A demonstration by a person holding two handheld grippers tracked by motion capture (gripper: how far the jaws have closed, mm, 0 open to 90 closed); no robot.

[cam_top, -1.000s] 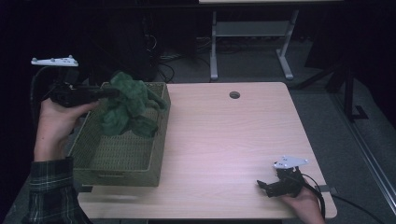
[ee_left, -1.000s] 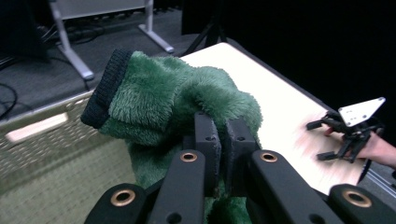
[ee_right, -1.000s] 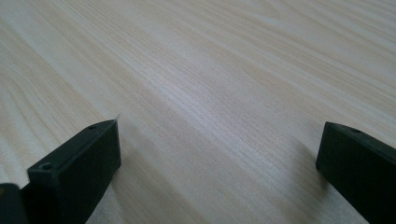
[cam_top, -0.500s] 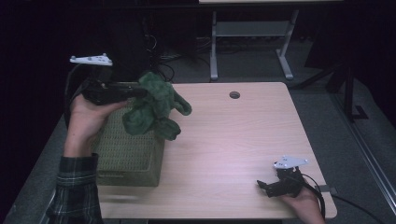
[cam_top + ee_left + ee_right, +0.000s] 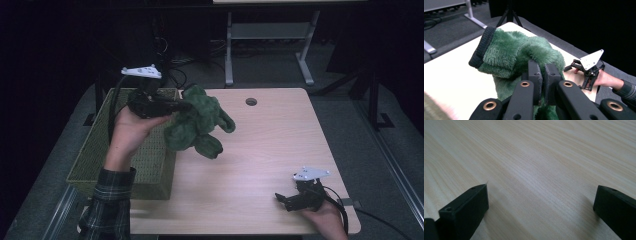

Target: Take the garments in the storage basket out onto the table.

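Note:
A fuzzy green garment (image 5: 197, 127) with a dark knitted cuff (image 5: 481, 47) hangs in the air over the left part of the wooden table (image 5: 260, 150). My left gripper (image 5: 181, 106) is shut on it, and in the left gripper view the two jaws pinch the green pile (image 5: 524, 57) close together. The cloth droops down and to the right of the jaws. Near the table's front right corner my right gripper (image 5: 281, 199) rests low, and in the right gripper view its jaws stand wide apart (image 5: 540, 205) over bare wood with nothing between them.
A green woven basket (image 5: 95, 155) stands at the table's left edge, below my left forearm. A round cable hole (image 5: 251, 101) sits near the table's far edge. A grey metal stand (image 5: 265, 35) rises behind the table on the dark floor.
My left gripper has carried the green garment out of the basket and to the right, over the table. The right gripper has stayed where it was.

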